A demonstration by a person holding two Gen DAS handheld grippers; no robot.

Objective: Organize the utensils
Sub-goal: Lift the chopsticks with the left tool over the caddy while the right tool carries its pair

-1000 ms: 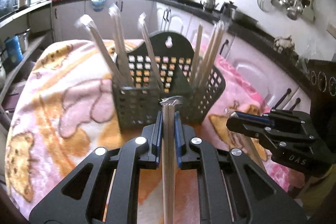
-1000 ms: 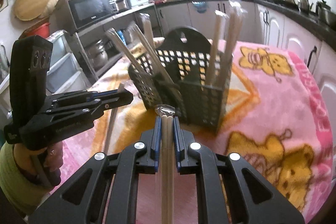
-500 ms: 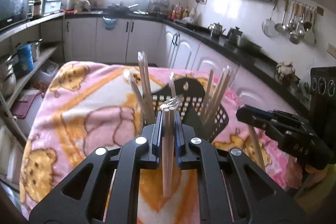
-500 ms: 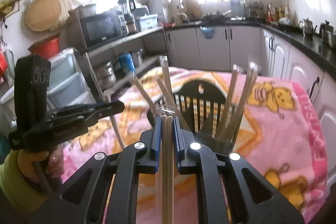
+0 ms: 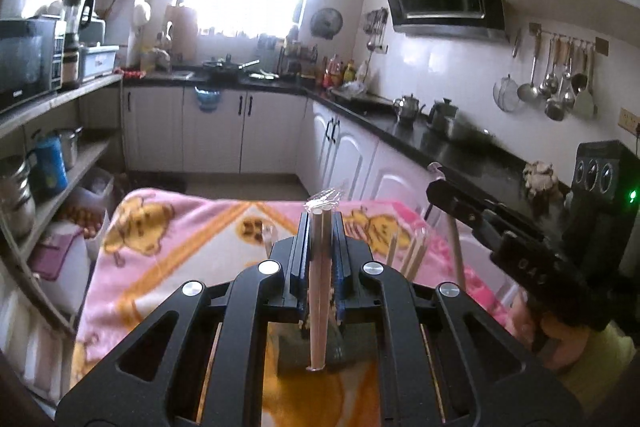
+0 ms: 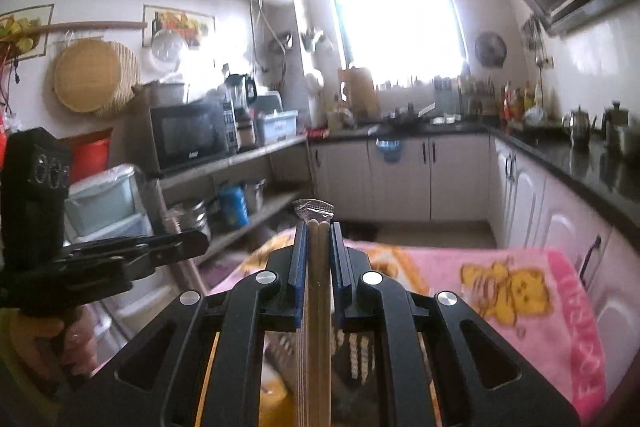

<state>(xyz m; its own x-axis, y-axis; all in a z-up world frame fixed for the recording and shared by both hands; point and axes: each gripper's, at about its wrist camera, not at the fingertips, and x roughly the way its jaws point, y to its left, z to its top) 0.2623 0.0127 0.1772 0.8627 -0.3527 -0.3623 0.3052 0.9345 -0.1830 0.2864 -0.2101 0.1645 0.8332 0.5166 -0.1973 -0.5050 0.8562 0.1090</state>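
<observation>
The left gripper point(image 5: 320, 227) is clamped on a wrapped pair of chopsticks point(image 5: 319, 287), upright between its blue pads, clear wrap crimped at the top. The right gripper point(image 6: 318, 239) is clamped the same way on a second pair point(image 6: 318, 307), two pale wooden sticks side by side in thin film.

Both grippers sit above the pink blanket point(image 5: 180, 227) with bear prints. Its far edge drops to open floor before the white cabinets point(image 5: 212, 131). Shelves point(image 5: 52, 163) run close along the blanket's left edge, and the black counter point(image 5: 460, 147) runs along the right. Between the two grippers the air is open.

The left view alone shows loose chopstick tips point(image 5: 412, 251) poking up just right of its fingers, and the right gripper from the side at far right, its pair hanging below it. A dark patch shows under the left fingers; I cannot tell what it is.

The right view alone shows a black holder point(image 6: 352, 347) with a grid of holes, right beneath its fingers and mostly hidden. It also shows the left gripper at far left, a hand point(image 6: 68, 343) on its grip.
</observation>
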